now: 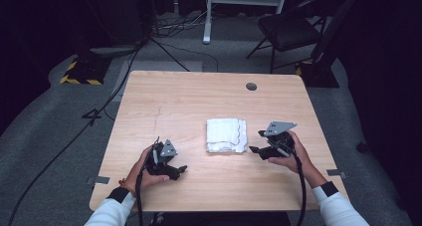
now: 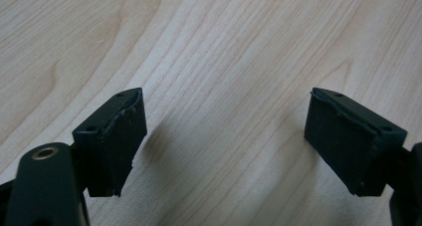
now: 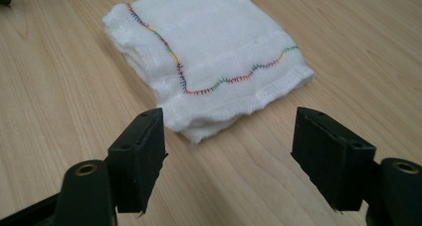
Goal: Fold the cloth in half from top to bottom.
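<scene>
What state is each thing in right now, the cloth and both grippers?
Cloth: folded into a flat stack, lying on the table, nothing touching it.
Left gripper: open, nothing between the jaws, bare wood below.
Right gripper: open, aimed at the cloth's near corner, short of it.

White sleeves with dark cuffs on both my arms; an orange band at my left wrist. My left gripper (image 1: 168, 162) and right gripper (image 1: 269, 145) are black, each topped by a grey three-cornered plate, each trailing a black cable toward the near edge. Jaws are blocky, matte black, with small screw holes on top, worn pad edges and a brass-ringed pivot hole.
</scene>
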Demonstrator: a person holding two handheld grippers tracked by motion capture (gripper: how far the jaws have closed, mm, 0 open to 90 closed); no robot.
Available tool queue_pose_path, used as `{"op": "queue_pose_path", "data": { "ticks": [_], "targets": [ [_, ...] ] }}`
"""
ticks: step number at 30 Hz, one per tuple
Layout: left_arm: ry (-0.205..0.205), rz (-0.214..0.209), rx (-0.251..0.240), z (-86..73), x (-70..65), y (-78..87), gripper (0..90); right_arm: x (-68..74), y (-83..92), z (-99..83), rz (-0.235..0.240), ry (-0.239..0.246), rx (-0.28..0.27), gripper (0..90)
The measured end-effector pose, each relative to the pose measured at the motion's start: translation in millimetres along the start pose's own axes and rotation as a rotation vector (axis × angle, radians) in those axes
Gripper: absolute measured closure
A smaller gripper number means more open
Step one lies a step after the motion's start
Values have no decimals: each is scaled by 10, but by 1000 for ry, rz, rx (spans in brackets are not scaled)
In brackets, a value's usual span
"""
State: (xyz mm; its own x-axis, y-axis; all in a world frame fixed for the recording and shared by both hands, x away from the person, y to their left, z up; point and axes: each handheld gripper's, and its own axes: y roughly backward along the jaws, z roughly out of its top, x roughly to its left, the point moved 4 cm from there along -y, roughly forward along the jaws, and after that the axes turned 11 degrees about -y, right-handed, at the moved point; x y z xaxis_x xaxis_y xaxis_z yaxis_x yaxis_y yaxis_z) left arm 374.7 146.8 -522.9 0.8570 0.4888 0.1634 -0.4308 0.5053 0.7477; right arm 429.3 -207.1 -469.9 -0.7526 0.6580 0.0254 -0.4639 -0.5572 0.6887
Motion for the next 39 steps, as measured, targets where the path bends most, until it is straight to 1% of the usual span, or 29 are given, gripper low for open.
{"op": "queue_pose_path", "data": {
  "ticks": [3, 8, 12, 16, 20, 22, 25, 27, 30, 32, 34, 36, 39],
  "targets": [
    [-22, 20, 5, 23, -28, 32, 174, -53, 79, -78, -21, 3, 5, 295],
    [-19, 46, 18, 0, -28, 113, 179, -131, 192, -242, -54, 5, 31, 295],
    [-18, 57, 21, -58, -19, 193, 180, -186, 284, -372, -73, -12, 38, 293],
    [-17, 82, 32, -163, -6, 278, 181, -226, 371, -511, -93, -30, 43, 293],
    [2, 88, 37, -264, 12, 348, 181, -274, 432, -671, -110, -48, 56, 293],
    [19, 91, 32, -307, 19, 374, 181, -307, 461, -751, -120, -57, 63, 293],
    [26, 88, 24, -353, 28, 400, 184, -351, 496, -870, -120, -91, 66, 291],
    [33, 82, 29, -382, 33, 403, 183, -376, 519, -948, -128, -98, 73, 288],
    [29, 77, 43, -437, 46, 395, 182, -421, 568, -1051, -127, -140, 62, 275],
    [28, 81, 61, -487, 60, 387, 178, -455, 592, -1118, -152, -161, 45, 255],
    [58, 69, 46, -533, 81, 401, 176, -499, 616, -1197, -166, -184, 55, 243],
    [69, 59, 39, -569, 94, 418, 176, -542, 652, -1288, -163, -227, 38, 243],
    [110, 27, 9, -640, 120, 429, 174, -572, 693, -1382, -168, -259, 28, 235]
  ]
}}
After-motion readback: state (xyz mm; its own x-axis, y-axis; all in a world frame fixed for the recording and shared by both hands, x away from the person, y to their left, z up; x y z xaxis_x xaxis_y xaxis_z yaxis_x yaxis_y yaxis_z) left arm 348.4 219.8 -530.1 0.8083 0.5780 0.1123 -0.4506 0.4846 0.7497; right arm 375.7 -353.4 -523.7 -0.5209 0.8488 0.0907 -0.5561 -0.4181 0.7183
